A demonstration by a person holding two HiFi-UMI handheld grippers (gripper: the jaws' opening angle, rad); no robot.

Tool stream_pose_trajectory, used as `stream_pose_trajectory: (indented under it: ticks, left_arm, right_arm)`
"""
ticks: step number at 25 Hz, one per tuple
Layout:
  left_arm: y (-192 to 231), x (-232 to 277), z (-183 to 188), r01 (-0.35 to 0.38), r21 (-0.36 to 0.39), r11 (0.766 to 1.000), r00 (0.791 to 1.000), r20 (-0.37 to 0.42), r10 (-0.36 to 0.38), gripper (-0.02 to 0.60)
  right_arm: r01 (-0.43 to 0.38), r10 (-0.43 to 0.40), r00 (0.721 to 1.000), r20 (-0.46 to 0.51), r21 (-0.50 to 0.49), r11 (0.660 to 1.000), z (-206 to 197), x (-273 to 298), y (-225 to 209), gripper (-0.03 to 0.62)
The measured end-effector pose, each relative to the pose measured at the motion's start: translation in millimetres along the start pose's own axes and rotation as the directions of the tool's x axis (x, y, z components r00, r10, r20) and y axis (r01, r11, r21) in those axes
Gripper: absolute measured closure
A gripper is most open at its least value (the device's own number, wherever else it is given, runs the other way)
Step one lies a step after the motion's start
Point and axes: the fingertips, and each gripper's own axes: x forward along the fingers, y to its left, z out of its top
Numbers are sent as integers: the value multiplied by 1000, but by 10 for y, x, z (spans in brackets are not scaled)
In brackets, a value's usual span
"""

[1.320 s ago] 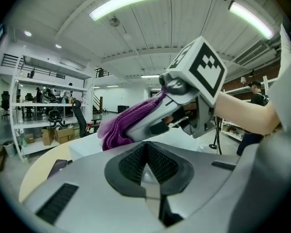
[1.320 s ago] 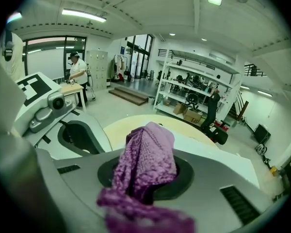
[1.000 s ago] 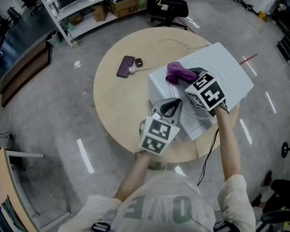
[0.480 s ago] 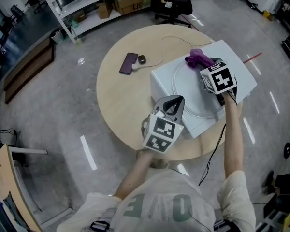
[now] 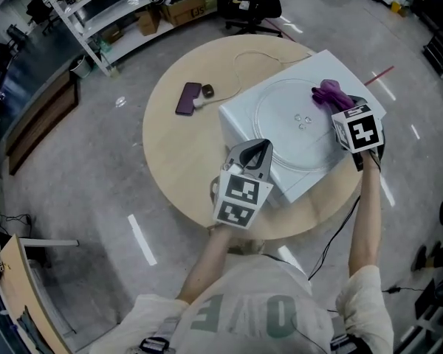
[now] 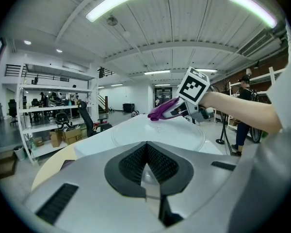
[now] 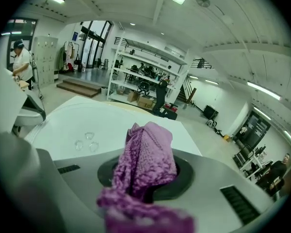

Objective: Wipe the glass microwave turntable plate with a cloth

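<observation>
A clear glass turntable plate (image 5: 288, 133) lies flat on top of a white microwave (image 5: 244, 120). My left gripper (image 5: 259, 150) is at the plate's near left rim, jaws shut on the glass edge; its own view shows the plate (image 6: 160, 132) stretching away from the left gripper (image 6: 145, 173). My right gripper (image 5: 338, 106) is shut on a bunched purple cloth (image 5: 328, 92), which rests on the plate's far right rim. The cloth (image 7: 146, 157) fills the right gripper's jaws (image 7: 145, 181), with the plate (image 7: 82, 125) beyond. The left gripper view also catches the cloth (image 6: 162, 109).
The microwave sits on a round wooden table (image 5: 177, 164). A dark phone (image 5: 188, 98) and a small dark object (image 5: 207, 91) lie at the table's far left, with a white cable (image 5: 260, 59) trailing behind. Shelving (image 5: 111, 6) and an office chair (image 5: 255, 4) stand beyond.
My right gripper has swept the purple cloth across the plate from its left side to its far right rim. The left gripper has stayed at the near rim.
</observation>
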Motion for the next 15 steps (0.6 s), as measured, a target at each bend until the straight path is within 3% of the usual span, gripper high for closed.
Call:
stream_pose_trajectory:
  ticks: [9,15]
  left_arm:
    - [9,10,0,-5,-4,1000,1000,1,5,580]
    - [-3,18,-2,-8,0,1000,1000,-3,8,580]
  right_arm:
    - [22,-23,1000,12,17,1000,-461,-611,170,546]
    - [12,-14,999,43,46,999,-668,-1008,502,546]
